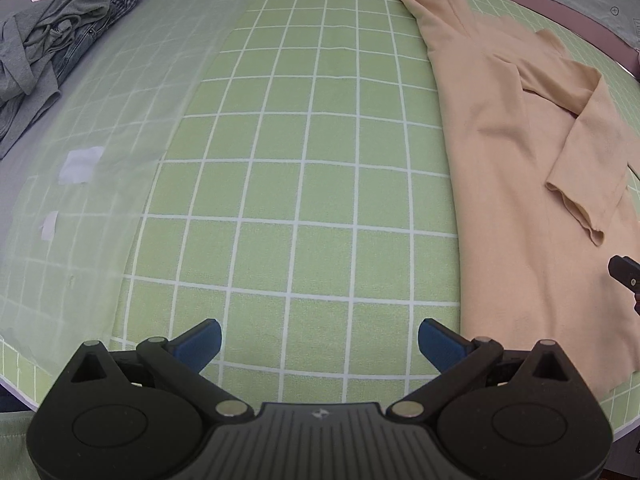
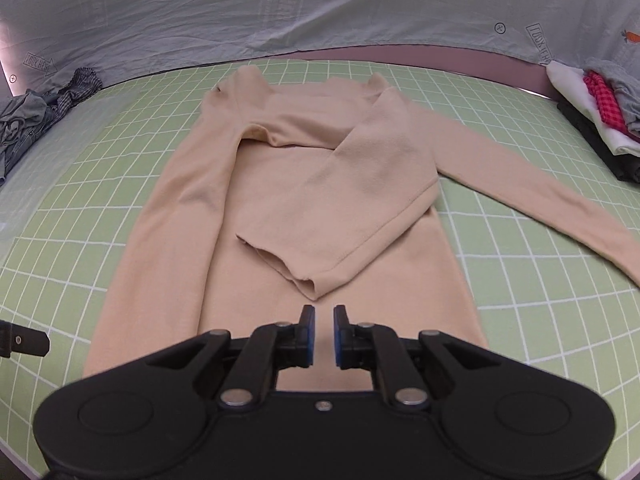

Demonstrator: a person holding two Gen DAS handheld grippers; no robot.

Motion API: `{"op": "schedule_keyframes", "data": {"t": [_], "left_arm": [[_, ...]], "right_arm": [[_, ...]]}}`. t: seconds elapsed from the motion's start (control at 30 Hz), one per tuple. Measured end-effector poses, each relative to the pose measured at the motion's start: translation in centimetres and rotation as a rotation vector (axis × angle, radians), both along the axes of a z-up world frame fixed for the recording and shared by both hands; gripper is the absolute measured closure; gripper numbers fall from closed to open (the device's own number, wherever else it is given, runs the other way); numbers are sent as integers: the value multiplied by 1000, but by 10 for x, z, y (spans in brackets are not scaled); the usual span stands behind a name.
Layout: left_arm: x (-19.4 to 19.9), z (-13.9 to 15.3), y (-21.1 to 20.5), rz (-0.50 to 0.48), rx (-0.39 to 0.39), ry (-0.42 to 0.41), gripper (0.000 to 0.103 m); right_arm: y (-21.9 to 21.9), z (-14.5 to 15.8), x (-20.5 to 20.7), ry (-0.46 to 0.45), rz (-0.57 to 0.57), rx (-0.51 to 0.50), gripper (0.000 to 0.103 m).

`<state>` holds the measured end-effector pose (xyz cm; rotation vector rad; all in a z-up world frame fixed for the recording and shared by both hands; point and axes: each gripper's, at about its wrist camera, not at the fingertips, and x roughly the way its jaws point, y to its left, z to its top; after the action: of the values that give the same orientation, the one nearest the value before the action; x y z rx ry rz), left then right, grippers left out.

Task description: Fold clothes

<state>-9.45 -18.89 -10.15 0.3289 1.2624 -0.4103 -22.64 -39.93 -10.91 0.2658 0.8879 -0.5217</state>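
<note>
Far left of the left wrist view: heap of unfolded clothes (image 1: pixel 48 40) in grey, denim and check, lying on pale grey sheet beyond edge of green grid mat (image 1: pixel 312 184). Left strip of mat looks washed-out and hazy, with two small white patches (image 1: pixel 80 165) on it; cannot tell what they are. Middle: bare mat, white lines forming squares. Left gripper (image 1: pixel 319 346) low in centre over bare mat, blue pads (image 1: pixel 202 343) spread wide, nothing between them. To its right: peach long-sleeved top (image 1: pixel 512 184) flat on mat, running from far edge toward near edge, one sleeve (image 1: pixel 588 160) folded back across body. At far right edge, black tip of other tool just visible. In the right wrist view, left to right: same heap (image 2: pixel 44 118) at mat's far-left corner; black tool tip at left margin; top (image 2: pixel 288 184) spread lengthwise in centre, neckline away from camera, hem nearest. Left-side sleeve (image 2: pixel 192 184) lies along body; folded sleeve (image 2: pixel 340 204) crosses chest diagonally, cuff ending just ahead of right gripper (image 2: pixel 322 334). Blue pads (image 2: pixel 306 336) of that gripper nearly together, narrow gap, gripping nothing, hovering over lower part of top. Another long strip of peach cloth (image 2: pixel 540 184) stretches out over mat toward right. Far right: stack of folded clothes (image 2: pixel 596 120), white, red check, grey, black. Behind mat: mauve band, then crumpled pale sheet (image 2: pixel 320 12) printed with carrots, crossed circles, "LOOK HERE" labels.
</note>
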Motion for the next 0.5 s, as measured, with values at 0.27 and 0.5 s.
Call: {"op": "schedule_keyframes", "data": {"t": [0.27,0.5], "left_arm": [[-14,5,-23,-9,-34,-36,0],[-30,12,-62,-50,-91,-79,0]], "right_arm": [[-16,11,-21,-36,-81,-8,55],[-57,11,-41,-37,-126,-36,17]]}}
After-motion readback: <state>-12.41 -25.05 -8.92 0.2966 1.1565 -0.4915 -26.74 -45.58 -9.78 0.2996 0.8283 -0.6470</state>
